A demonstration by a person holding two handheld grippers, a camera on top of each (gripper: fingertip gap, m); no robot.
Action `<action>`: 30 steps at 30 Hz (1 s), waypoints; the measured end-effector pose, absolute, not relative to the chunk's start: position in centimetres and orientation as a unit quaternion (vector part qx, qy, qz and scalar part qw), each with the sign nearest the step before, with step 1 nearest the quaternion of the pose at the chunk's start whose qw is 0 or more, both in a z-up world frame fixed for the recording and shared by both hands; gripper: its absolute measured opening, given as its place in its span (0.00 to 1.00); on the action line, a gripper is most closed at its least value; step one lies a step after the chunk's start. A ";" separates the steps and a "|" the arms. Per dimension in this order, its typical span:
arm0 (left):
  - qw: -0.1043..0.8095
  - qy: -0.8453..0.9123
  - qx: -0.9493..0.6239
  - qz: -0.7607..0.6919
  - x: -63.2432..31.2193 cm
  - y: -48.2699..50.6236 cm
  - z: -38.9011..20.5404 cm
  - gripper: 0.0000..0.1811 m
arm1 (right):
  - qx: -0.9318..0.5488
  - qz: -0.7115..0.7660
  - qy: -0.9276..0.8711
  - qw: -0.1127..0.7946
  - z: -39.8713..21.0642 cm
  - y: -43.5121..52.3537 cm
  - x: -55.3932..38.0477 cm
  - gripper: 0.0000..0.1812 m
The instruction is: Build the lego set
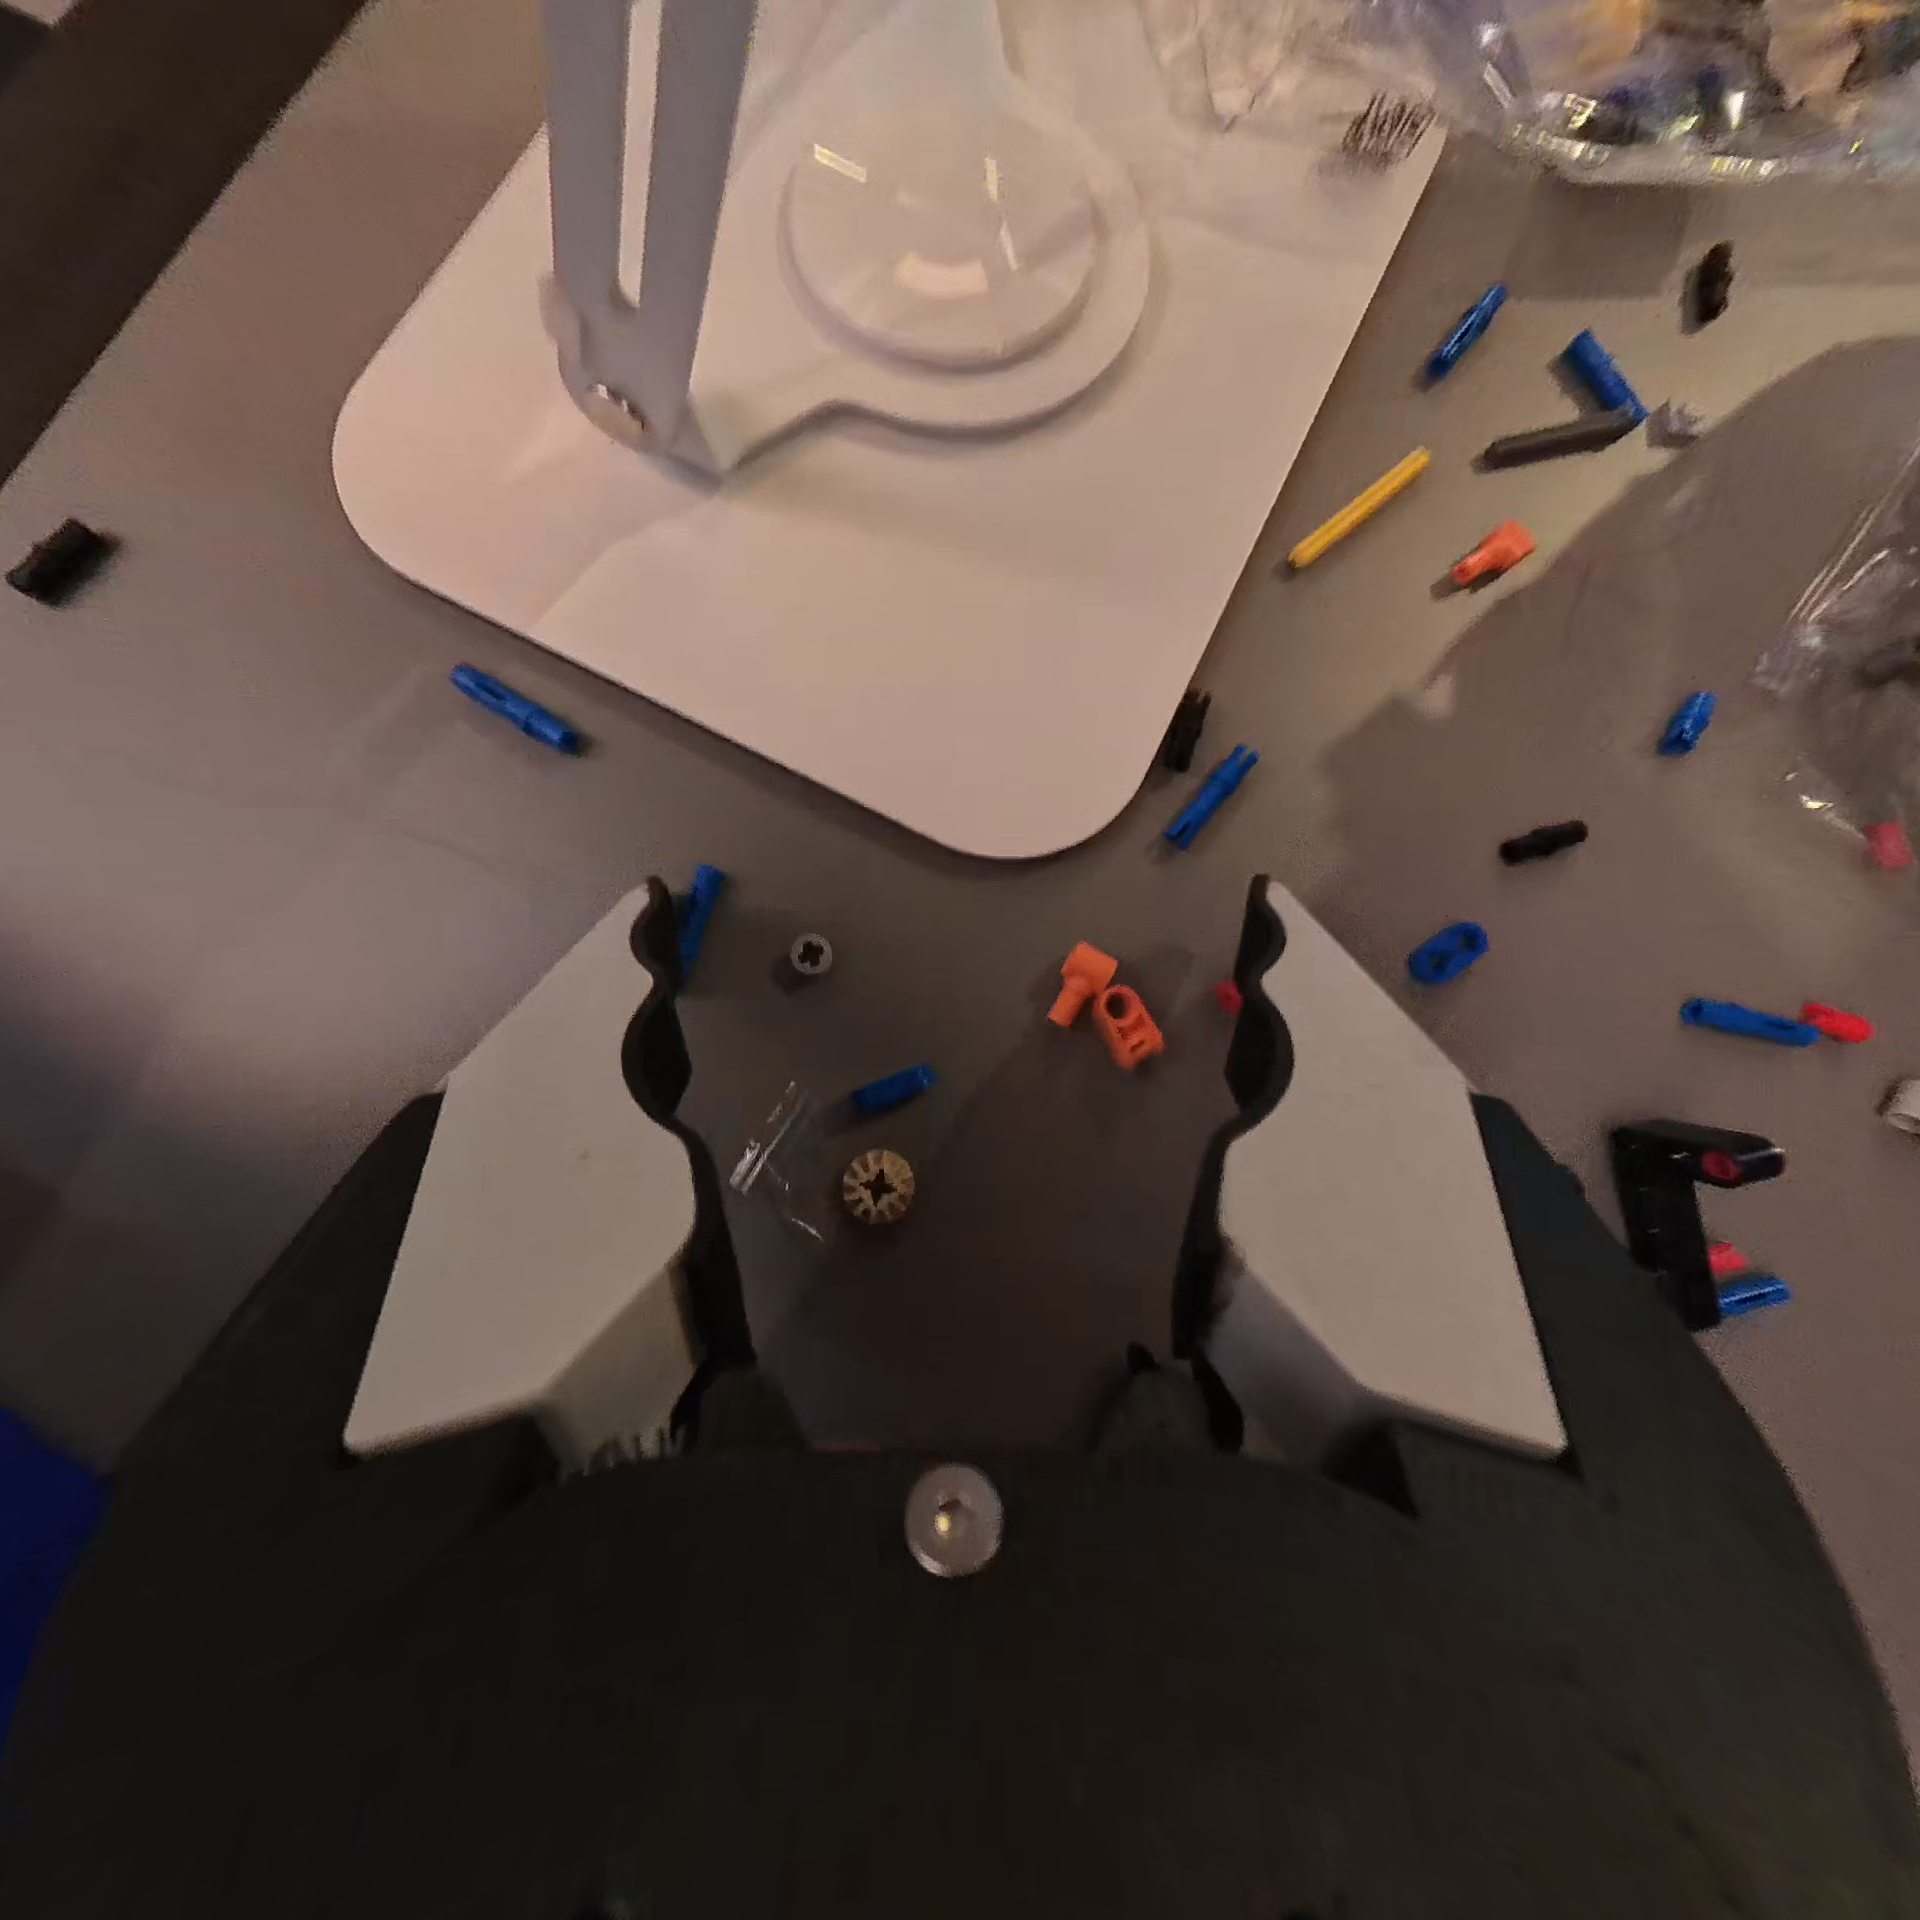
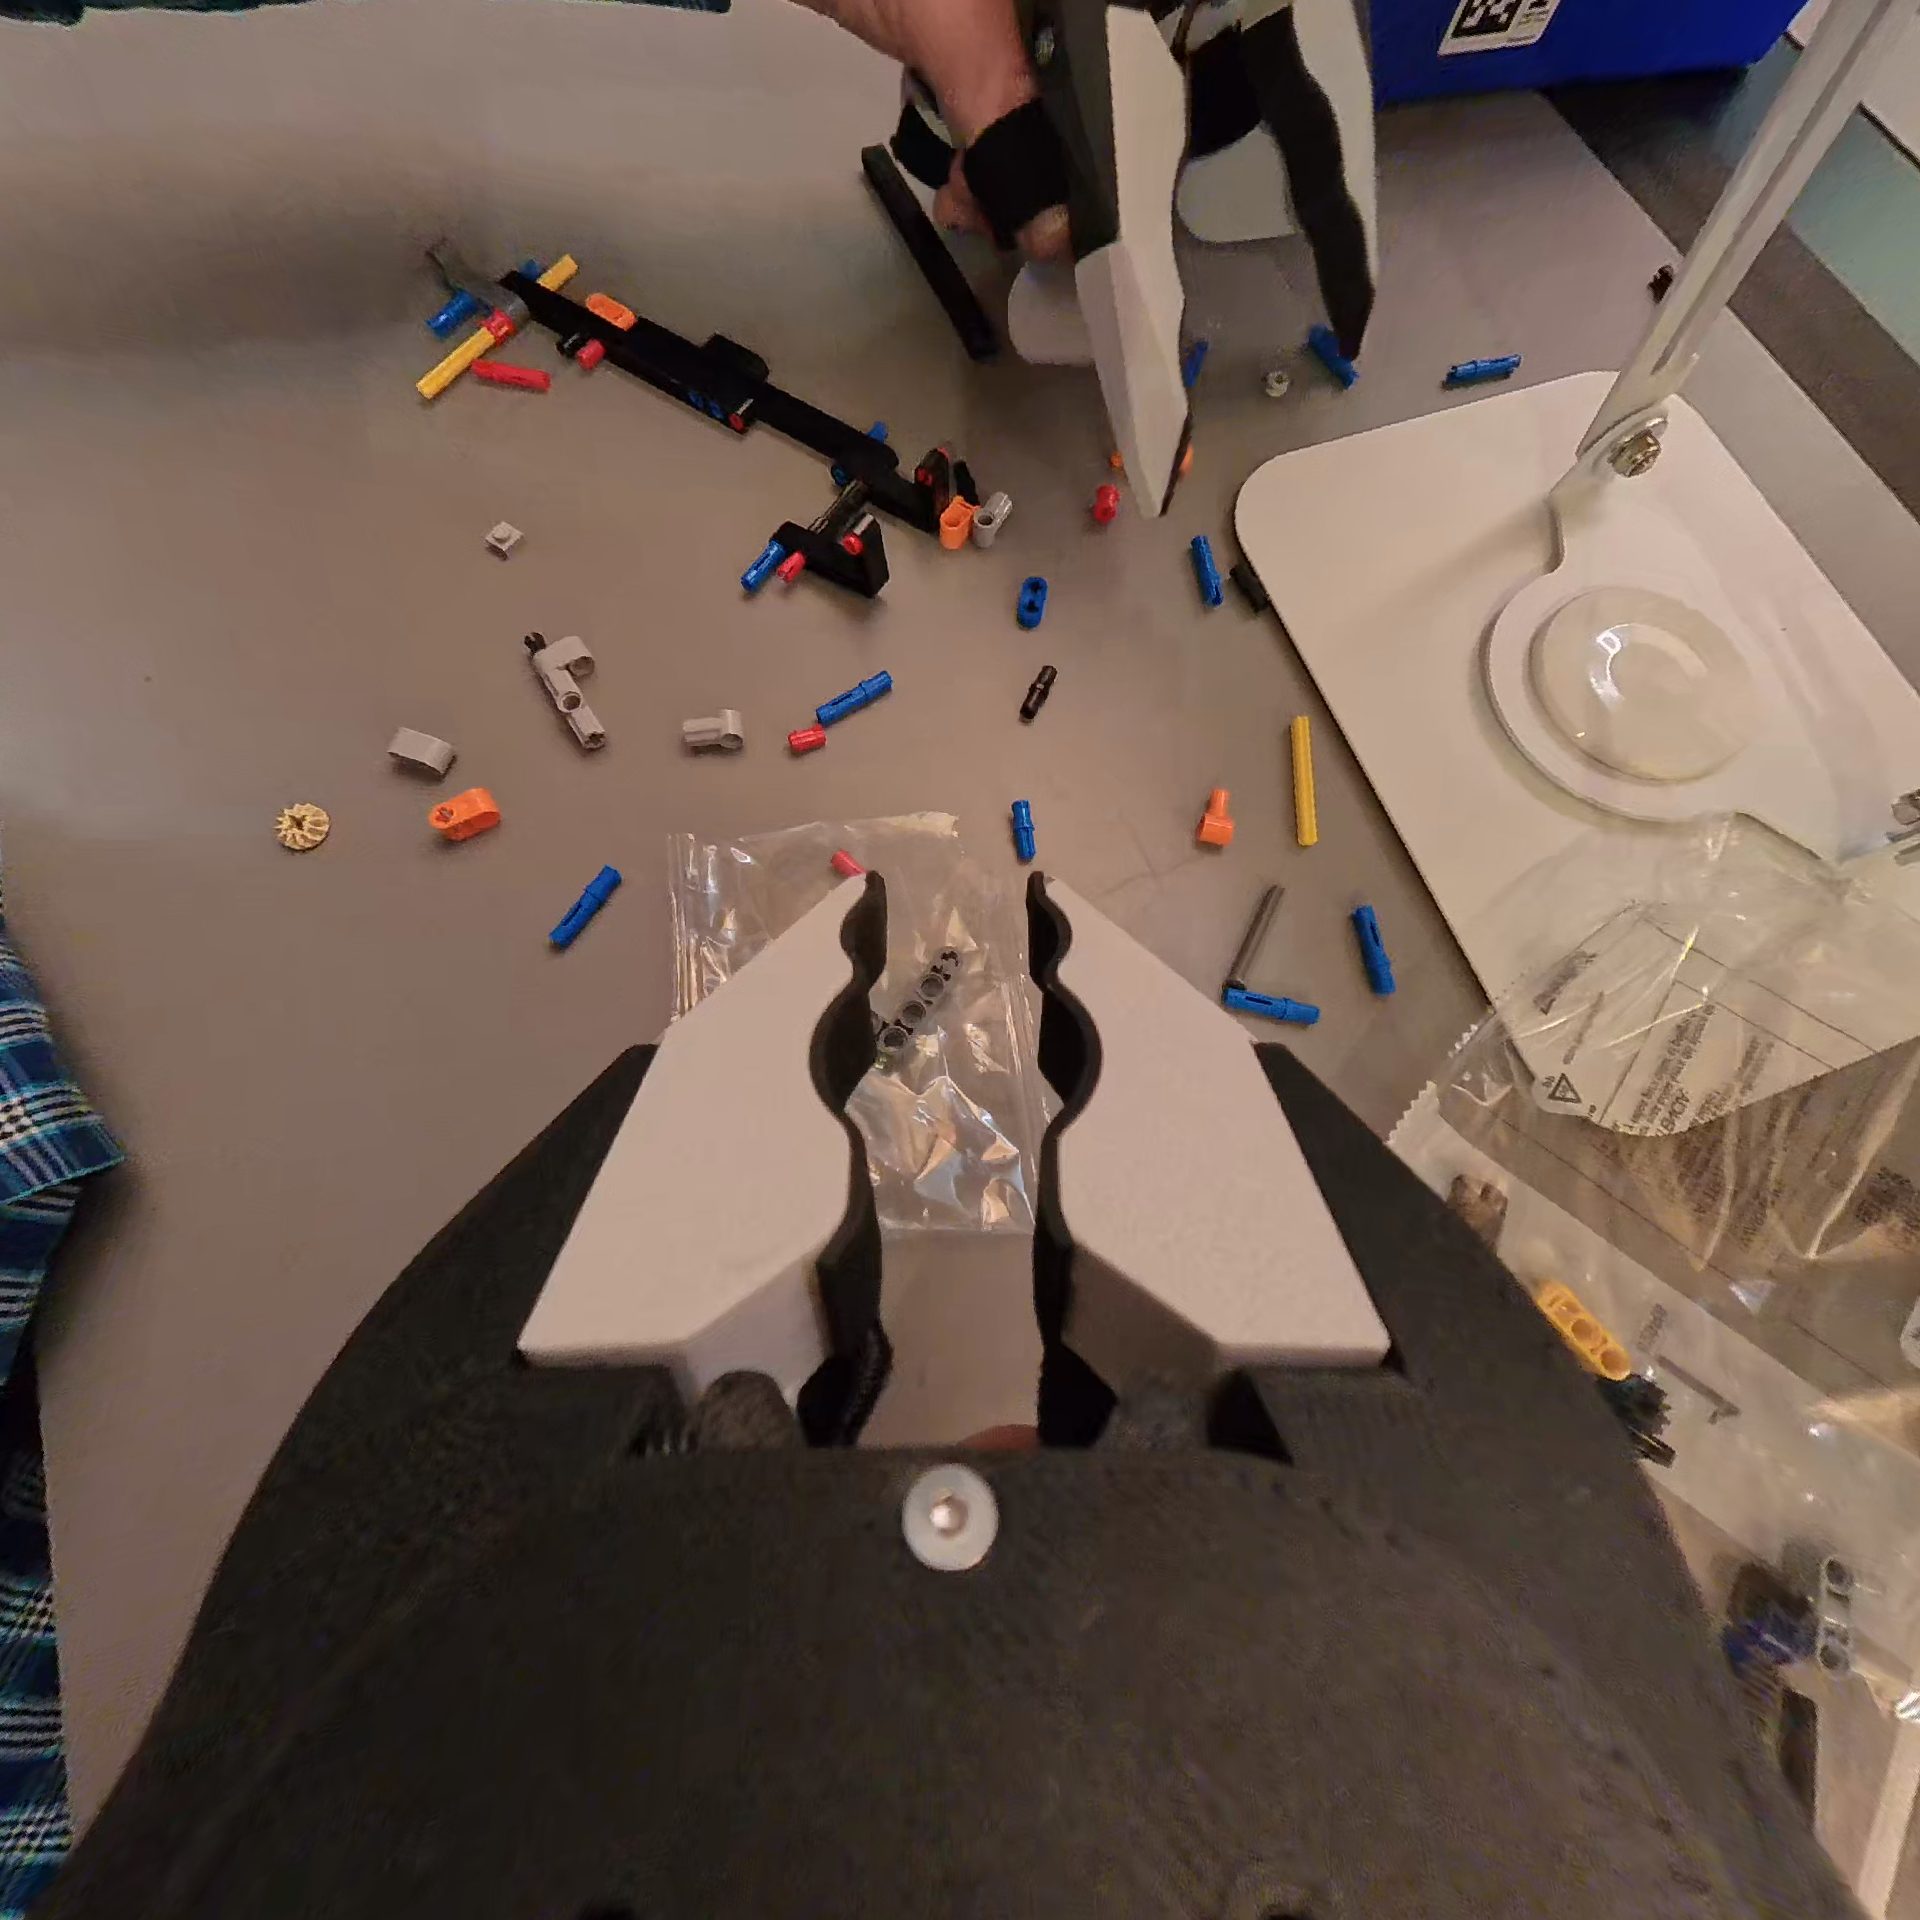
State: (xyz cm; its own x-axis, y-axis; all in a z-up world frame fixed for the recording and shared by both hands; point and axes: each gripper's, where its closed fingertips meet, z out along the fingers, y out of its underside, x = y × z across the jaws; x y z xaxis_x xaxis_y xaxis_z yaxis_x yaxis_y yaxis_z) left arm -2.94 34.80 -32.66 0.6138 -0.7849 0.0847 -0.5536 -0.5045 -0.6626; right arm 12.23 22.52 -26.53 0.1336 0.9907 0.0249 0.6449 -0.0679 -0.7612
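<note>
Lego pieces (image 2: 852, 698) beside clear bag (image 2: 1704, 1049) with printed warning label.

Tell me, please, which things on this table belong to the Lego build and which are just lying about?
Belong:
black assembly
loose blue pins
orange connectors
tan gear
yellow axle
small parts bag

Lying about:
white stand base
clear dome
blue box
</note>
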 end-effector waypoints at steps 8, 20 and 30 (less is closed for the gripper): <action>0.287 0.412 -0.842 -0.198 -2.5 33.0 -32.5 0.50 | -0.679 0.266 -0.603 0.322 -26.4 22.3 12.3 0.14; 0.327 0.376 -0.844 -0.201 -3.3 31.9 -30.5 0.41 | -0.680 0.269 -0.600 0.323 -26.3 22.2 12.7 0.14; 0.302 0.386 -0.861 -0.138 -4.3 34.8 -32.9 0.73 | -0.682 0.270 -0.600 0.320 -26.4 22.1 12.8 0.14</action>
